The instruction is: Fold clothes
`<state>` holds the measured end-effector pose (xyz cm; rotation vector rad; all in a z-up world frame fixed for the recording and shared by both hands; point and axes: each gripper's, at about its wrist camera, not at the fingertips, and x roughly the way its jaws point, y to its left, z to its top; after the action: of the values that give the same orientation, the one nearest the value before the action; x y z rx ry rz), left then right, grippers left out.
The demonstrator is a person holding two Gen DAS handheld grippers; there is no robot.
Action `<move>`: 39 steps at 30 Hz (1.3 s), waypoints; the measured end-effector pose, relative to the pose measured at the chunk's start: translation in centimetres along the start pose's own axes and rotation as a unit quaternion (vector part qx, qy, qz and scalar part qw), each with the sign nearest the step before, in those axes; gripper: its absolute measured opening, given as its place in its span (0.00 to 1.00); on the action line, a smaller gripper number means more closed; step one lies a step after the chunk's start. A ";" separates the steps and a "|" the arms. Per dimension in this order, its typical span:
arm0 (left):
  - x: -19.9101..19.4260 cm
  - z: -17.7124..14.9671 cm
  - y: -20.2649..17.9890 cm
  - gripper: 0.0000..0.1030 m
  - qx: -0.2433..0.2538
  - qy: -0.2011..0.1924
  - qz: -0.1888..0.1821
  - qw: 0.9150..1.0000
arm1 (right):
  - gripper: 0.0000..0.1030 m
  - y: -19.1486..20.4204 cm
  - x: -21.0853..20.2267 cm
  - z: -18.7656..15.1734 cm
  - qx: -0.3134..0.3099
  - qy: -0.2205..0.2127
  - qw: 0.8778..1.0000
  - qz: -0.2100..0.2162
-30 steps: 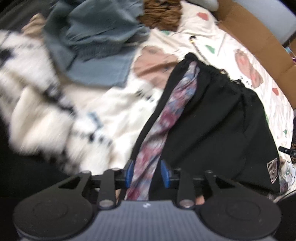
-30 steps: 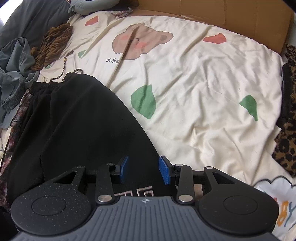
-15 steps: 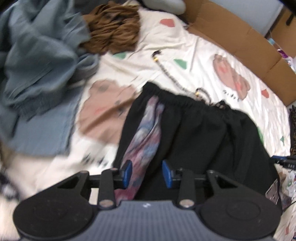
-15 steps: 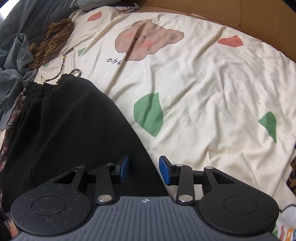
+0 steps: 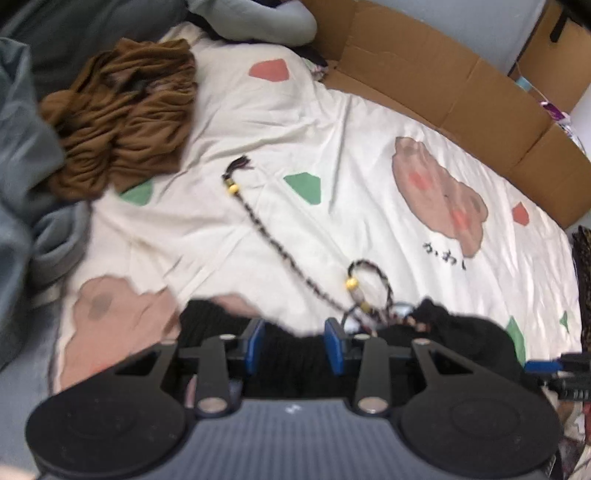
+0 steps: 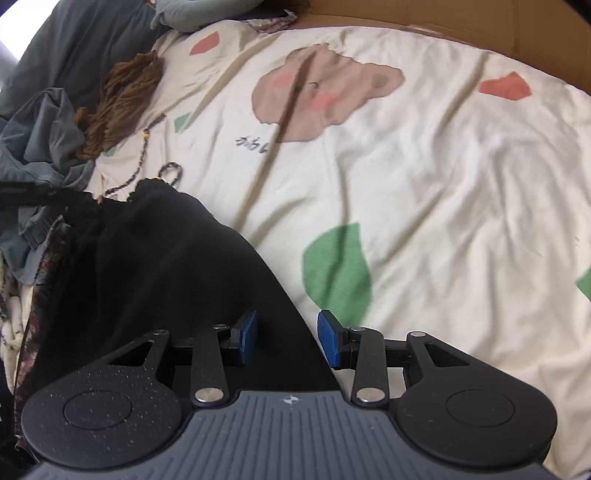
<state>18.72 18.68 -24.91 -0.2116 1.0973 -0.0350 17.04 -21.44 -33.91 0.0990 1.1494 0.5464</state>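
A black skirt [image 6: 155, 266] with a gathered waistband lies on a cream printed sheet [image 6: 443, 192]. My left gripper [image 5: 294, 345] is open, its blue pads on either side of the waistband [image 5: 291, 350]. A braided cord with yellow beads [image 5: 266, 229] runs up from the waistband. My right gripper [image 6: 287, 338] is open over the skirt's right edge near the hem. A floral patterned strip [image 6: 40, 280] shows along the skirt's left side. The right gripper's blue tip [image 5: 543, 365] shows at the edge of the left wrist view.
A brown knit garment [image 5: 122, 122] and grey-blue clothes [image 5: 22, 184] lie at the left. Cardboard panels [image 5: 443, 81] line the far edge of the bed. A grey pillow [image 5: 251, 18] lies at the top. Leopard-print fabric [image 5: 583, 266] sits at the right edge.
My left gripper has moved up along the skirt from the floral strip to the waistband. My right gripper has slid forward along the skirt's right edge. Both stay open.
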 end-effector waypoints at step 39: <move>11.7 8.1 2.2 0.01 -0.034 0.008 0.049 0.998 | 0.42 0.0 1.1 -1.2 -0.015 0.010 1.000 0.013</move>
<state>31.08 20.56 -32.06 -0.2196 1.1245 0.0884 16.37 -21.17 -35.37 0.0830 1.1608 0.5885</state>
